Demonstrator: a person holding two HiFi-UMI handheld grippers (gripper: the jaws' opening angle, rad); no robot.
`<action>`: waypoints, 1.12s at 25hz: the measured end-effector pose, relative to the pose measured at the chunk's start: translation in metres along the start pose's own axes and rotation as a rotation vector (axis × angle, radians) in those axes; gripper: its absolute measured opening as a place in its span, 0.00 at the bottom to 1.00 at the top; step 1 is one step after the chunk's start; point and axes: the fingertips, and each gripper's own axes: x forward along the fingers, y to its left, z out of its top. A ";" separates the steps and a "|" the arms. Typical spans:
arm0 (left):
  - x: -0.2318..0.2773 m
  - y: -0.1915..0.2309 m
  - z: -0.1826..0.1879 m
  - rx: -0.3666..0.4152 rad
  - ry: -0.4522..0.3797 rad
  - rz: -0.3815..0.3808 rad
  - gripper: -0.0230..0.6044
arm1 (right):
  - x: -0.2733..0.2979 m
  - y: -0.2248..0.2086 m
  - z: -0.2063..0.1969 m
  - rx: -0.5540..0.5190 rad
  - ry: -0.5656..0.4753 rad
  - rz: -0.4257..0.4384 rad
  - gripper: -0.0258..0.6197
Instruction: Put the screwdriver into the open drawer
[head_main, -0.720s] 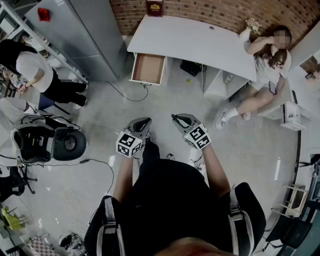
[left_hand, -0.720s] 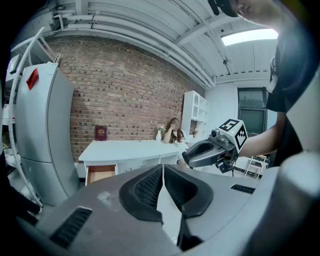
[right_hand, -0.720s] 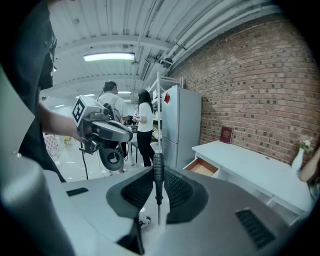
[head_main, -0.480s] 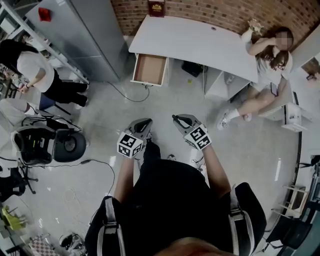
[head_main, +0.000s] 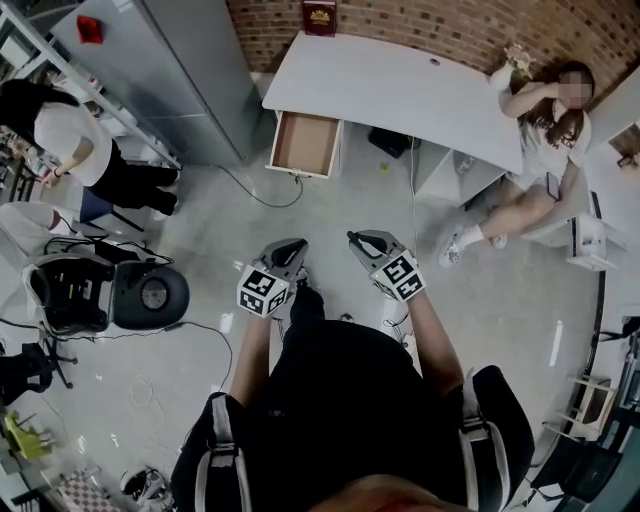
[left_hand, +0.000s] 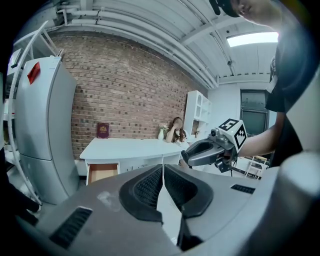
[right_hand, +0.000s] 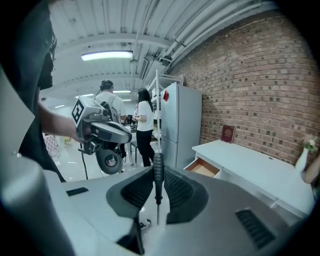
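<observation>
Right gripper view is showing the right gripper (right_hand: 158, 175) clamping a black-handled screwdriver (right_hand: 158, 162) upright between its jaws, handle up, tip down. The left gripper (left_hand: 163, 172) is holding its jaws pressed together, empty. The open drawer (head_main: 305, 143) is hanging under the white desk (head_main: 400, 85), well apart from both grippers.
</observation>
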 end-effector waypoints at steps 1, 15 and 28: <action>0.001 0.004 -0.001 -0.003 0.002 -0.001 0.07 | 0.003 -0.002 0.001 0.002 0.001 0.000 0.23; 0.030 0.093 0.020 -0.019 0.003 -0.020 0.07 | 0.071 -0.046 0.032 0.005 0.018 -0.008 0.23; 0.053 0.176 0.034 -0.020 0.029 -0.065 0.07 | 0.144 -0.088 0.063 0.035 0.047 -0.028 0.23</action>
